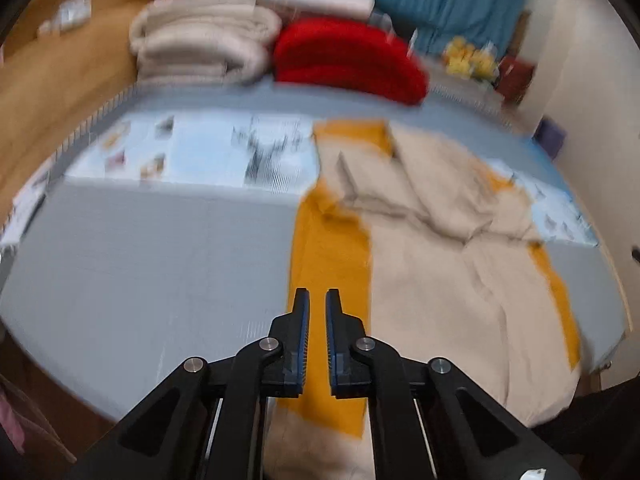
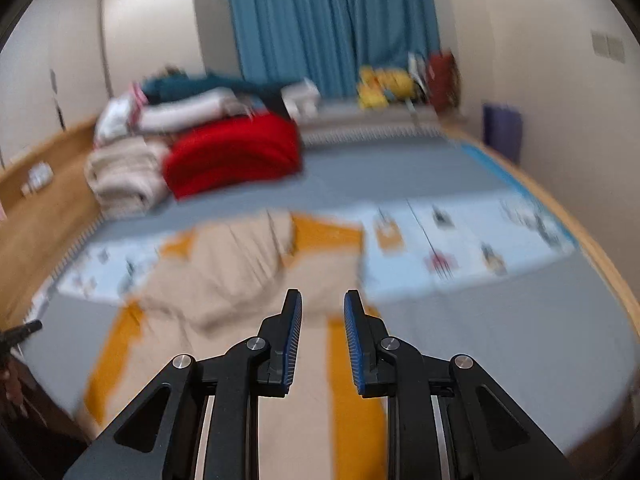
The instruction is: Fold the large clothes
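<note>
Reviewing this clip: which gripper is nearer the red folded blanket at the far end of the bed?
Hard to call. The left gripper and right gripper both hover over the beige-and-mustard garment, well short of the red blanket, which looks slightly larger from the left.

A large beige garment (image 1: 440,264) with mustard-yellow panels lies spread, partly folded and creased, on the grey bed (image 1: 140,264).

One beige-and-mustard garment (image 1: 432,248) lies on one grey bed (image 1: 140,264). At the bed's far end sit one folded red blanket (image 2: 232,156), one folded beige blanket (image 2: 124,176) and one blurred heap of white and teal bedding (image 2: 188,100) whose pieces cannot be counted. One blue curtain (image 2: 332,24) hangs behind, with one yellow soft heap (image 2: 384,84) below it.
</note>
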